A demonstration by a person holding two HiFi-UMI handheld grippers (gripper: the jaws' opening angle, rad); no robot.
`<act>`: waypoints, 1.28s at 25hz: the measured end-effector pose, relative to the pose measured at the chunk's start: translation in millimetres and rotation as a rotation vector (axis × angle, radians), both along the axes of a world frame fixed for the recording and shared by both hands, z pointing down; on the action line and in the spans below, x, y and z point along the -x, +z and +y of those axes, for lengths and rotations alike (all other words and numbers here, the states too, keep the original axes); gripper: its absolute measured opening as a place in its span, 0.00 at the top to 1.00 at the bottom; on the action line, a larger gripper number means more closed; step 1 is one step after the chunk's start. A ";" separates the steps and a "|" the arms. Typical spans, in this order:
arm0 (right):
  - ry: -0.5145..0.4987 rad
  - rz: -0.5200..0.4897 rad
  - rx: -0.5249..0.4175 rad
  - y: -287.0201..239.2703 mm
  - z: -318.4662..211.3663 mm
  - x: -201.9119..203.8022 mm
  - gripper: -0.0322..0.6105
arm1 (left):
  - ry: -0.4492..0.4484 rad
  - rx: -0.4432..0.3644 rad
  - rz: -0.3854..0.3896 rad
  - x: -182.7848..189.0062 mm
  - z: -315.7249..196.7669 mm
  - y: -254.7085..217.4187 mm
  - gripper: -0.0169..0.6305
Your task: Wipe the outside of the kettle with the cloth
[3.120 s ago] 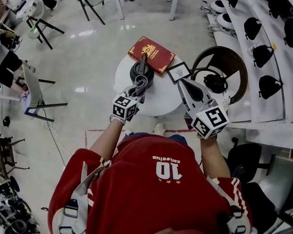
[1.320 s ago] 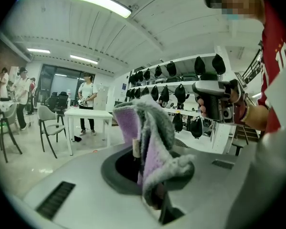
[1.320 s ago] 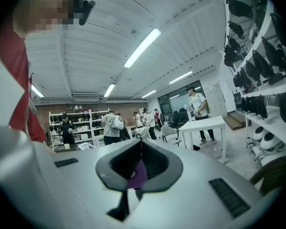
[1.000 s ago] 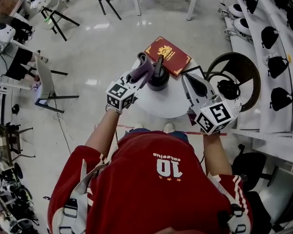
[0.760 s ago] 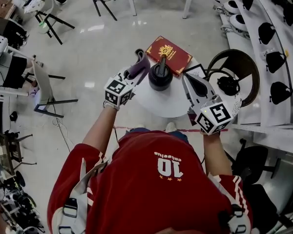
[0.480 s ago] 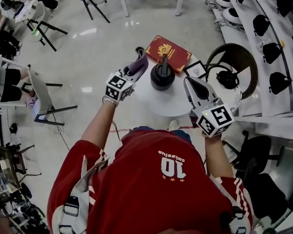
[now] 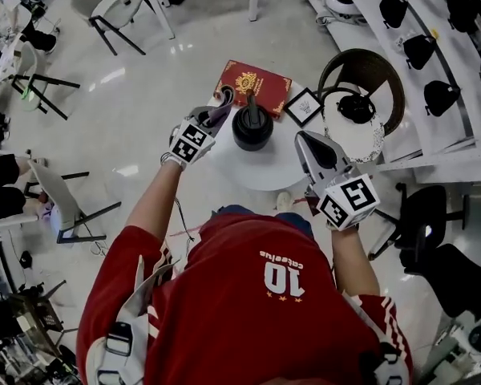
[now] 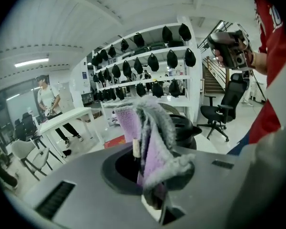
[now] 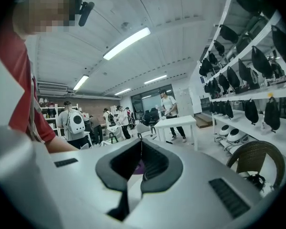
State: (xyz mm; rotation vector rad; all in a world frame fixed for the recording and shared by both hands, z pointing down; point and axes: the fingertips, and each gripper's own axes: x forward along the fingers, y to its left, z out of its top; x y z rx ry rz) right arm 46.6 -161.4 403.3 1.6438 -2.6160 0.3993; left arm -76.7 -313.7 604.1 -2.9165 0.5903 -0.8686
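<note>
Left gripper (image 7: 217,118): jaws clamped tight on the purple-grey cloth (image 8: 151,147), which stands up in a folded wad out of the grip. Right gripper (image 9: 141,151): jaws closed together with nothing between them, parked over the lower right of the counter (image 7: 264,171), well apart from the kettle.

The black kettle (image 7: 252,128) stands upright near the middle of the round white counter, slightly toward the upper edge.

Change: three seconds back your cloth was at the kettle's lower side, nearest you. It has since swept round and now sits at the kettle's left to upper-left flank. It is just beside the wall; I can't tell if it's touching. Your right gripper has stayed out of it the whole time and hasn't steadied the kettle. My read is that the near and left faces are covered, while the far and right faces are still to do.

Edges and room:
- Your left gripper hangs over the counter's left rim, with open floor beyond, so there's plenty of swing there.
- The red book (image 7: 252,83) lies just above the kettle, partly off the upper rim. The gap between them is tight, so the cloth may snag or nudge it.
- The small framed picture (image 7: 303,107) sits to the kettle's right, near but apart.
- The wicker chair (image 7: 361,69) crowds the upper right past the counter.
- The lower part of the counter is bare.
</note>
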 end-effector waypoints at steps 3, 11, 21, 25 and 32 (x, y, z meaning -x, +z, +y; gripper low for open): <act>0.027 0.005 0.007 3.9 4.5 -0.8 0.92 | 0.028 0.016 -0.053 -3.3 -6.8 20.9 0.90; 0.086 0.001 0.017 8.0 12.0 -0.5 0.92 | 0.090 0.077 -0.191 -10.8 -20.0 65.8 0.90; 0.157 -0.008 0.039 15.5 32.9 1.5 0.92 | 0.211 0.100 -0.296 -9.9 -5.9 89.3 0.90; 0.155 -0.008 0.041 16.0 40.2 5.1 0.92 | 0.194 0.107 -0.261 -10.6 5.1 90.0 0.90; 0.114 -0.005 0.035 11.8 42.6 9.4 0.92 | 0.125 0.123 -0.198 -4.2 20.1 92.2 0.90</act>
